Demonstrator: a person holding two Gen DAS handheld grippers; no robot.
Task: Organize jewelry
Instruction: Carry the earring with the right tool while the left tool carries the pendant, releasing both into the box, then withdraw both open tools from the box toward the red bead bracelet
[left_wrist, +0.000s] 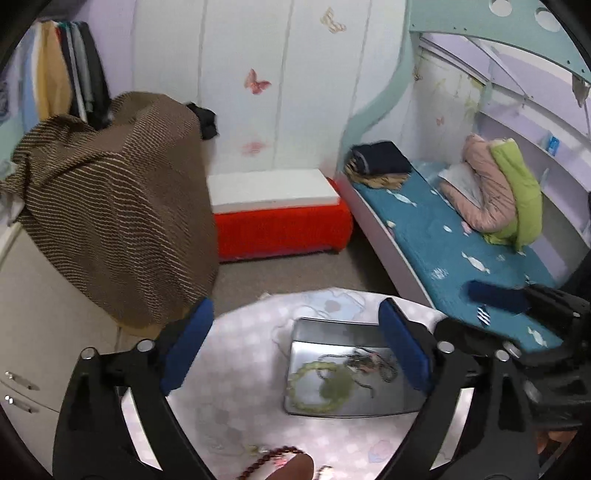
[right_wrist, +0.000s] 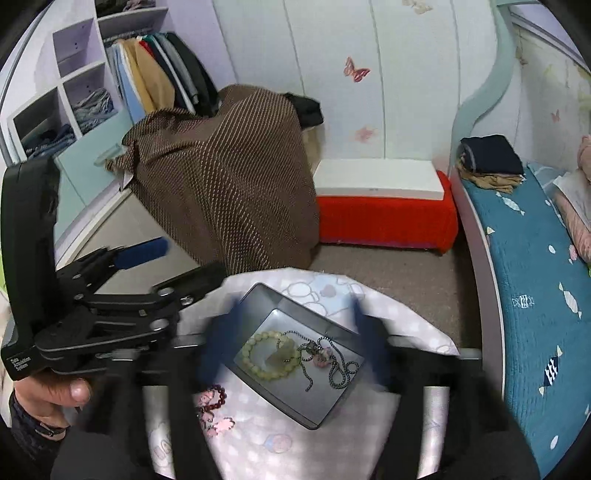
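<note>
A grey metal tray (left_wrist: 306, 328) (right_wrist: 266, 295) sits on a small round table with a pale patterned cloth (left_wrist: 236, 350) (right_wrist: 325, 291). In the tray lie a green bead bracelet (left_wrist: 314, 386) (right_wrist: 271, 354), a green pendant and dark chain necklaces (right_wrist: 340, 365) (left_wrist: 369, 363). A dark red bead bracelet (right_wrist: 214, 397) (left_wrist: 273, 456) lies on the cloth beside the tray. My left gripper (left_wrist: 295, 347) is open and empty above the tray. My right gripper (right_wrist: 295, 339) is open and empty over the tray, its blue fingers blurred.
A brown striped cloth covers a bulky object (left_wrist: 118, 206) (right_wrist: 229, 177) behind the table. A red bench with a white top (left_wrist: 280, 214) (right_wrist: 384, 206) stands by the wall. A bed with a blue sheet (left_wrist: 461, 258) (right_wrist: 535, 295) is on the right.
</note>
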